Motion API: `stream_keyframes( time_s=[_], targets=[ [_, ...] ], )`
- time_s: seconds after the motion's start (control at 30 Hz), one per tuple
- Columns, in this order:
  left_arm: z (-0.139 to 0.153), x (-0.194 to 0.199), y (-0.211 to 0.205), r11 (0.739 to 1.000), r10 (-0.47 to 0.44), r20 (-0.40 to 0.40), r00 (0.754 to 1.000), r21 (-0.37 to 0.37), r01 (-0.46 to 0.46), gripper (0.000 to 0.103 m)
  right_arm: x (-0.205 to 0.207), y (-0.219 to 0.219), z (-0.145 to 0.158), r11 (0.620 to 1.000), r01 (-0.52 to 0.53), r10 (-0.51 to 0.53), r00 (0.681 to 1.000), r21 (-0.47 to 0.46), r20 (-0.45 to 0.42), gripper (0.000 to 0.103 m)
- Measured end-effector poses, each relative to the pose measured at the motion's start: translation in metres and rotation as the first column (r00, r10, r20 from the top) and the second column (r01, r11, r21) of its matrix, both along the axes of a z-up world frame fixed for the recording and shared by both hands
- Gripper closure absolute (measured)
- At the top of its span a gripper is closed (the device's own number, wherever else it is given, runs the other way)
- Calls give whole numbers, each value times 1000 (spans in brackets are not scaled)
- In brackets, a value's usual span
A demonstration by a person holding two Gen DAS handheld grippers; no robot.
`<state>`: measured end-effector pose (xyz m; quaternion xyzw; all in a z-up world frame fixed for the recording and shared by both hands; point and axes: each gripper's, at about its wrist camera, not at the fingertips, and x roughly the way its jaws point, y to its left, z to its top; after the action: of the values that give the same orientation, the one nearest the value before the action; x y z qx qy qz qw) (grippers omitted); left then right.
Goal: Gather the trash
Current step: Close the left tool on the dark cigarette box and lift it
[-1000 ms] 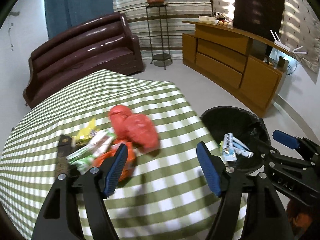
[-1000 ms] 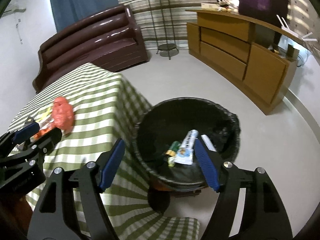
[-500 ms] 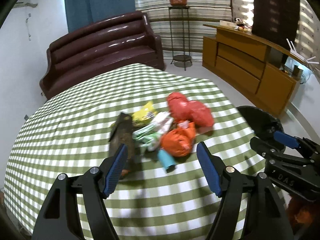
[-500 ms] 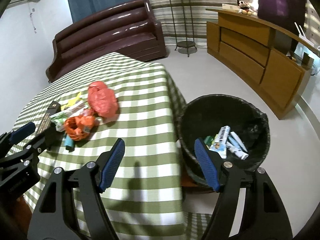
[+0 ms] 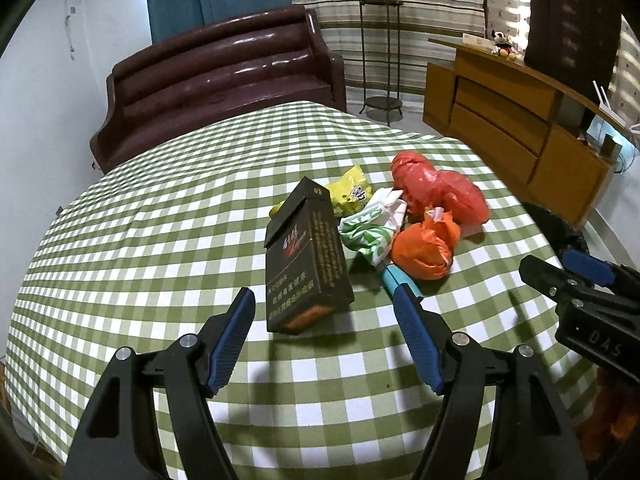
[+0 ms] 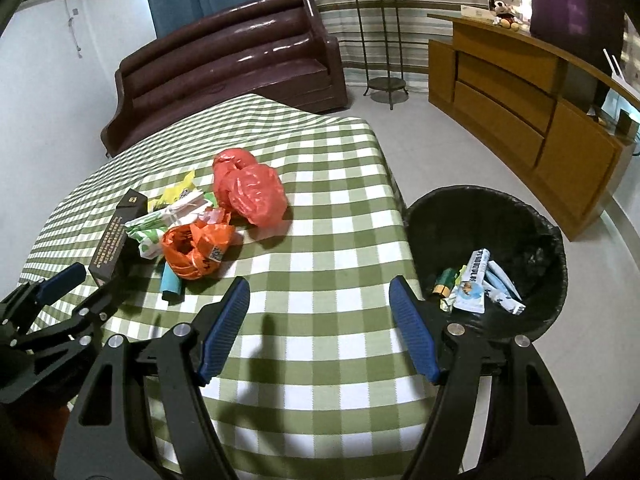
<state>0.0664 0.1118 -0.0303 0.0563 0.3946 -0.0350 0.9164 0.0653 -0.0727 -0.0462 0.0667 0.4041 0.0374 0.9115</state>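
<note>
A pile of trash lies on the green checked table (image 5: 160,240): a black carton (image 5: 302,256), a yellow wrapper (image 5: 350,194), a green-and-white wrapper (image 5: 370,228), an orange bag (image 5: 424,246), a red bag (image 5: 436,188) and a teal tube (image 5: 400,278). My left gripper (image 5: 324,312) is open and empty, just short of the carton. My right gripper (image 6: 320,302) is open and empty over the table's near right part. The black bin (image 6: 486,256) stands on the floor right of the table, with several wrappers inside. The pile also shows in the right wrist view, with the orange bag (image 6: 196,246) nearest.
A dark brown sofa (image 5: 216,76) stands behind the table. A wooden sideboard (image 5: 516,120) runs along the right wall. A metal plant stand (image 5: 378,52) is at the back. The left gripper (image 6: 52,300) shows at the left edge of the right wrist view.
Both grippers have swung left from over the bin to over the table. The left one now faces the black carton; the bin now sits to the right of the right gripper.
</note>
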Motion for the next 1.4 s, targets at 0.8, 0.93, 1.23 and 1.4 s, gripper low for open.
stream_keyframes(
  time_s=[0.8,0.93,1.23,1.4],
  targets=[
    [-5,19,12,998,-50,19,999,-31,51,63,13,11,-5,1000,-13,13,1000,-8,-19,33],
    [-3,17,22,997,-44,27,999,-58,46,67,14,17,-3,1000,-21,21,1000,-11,-17,33],
    [-3,19,44,995,13,16,1000,-95,-11,72,19,30,0,999,-43,43,999,-12,-14,33],
    [-10,22,56,994,34,-1,999,-107,-33,72,21,35,-2,999,-50,49,999,-15,-21,33]
  ],
)
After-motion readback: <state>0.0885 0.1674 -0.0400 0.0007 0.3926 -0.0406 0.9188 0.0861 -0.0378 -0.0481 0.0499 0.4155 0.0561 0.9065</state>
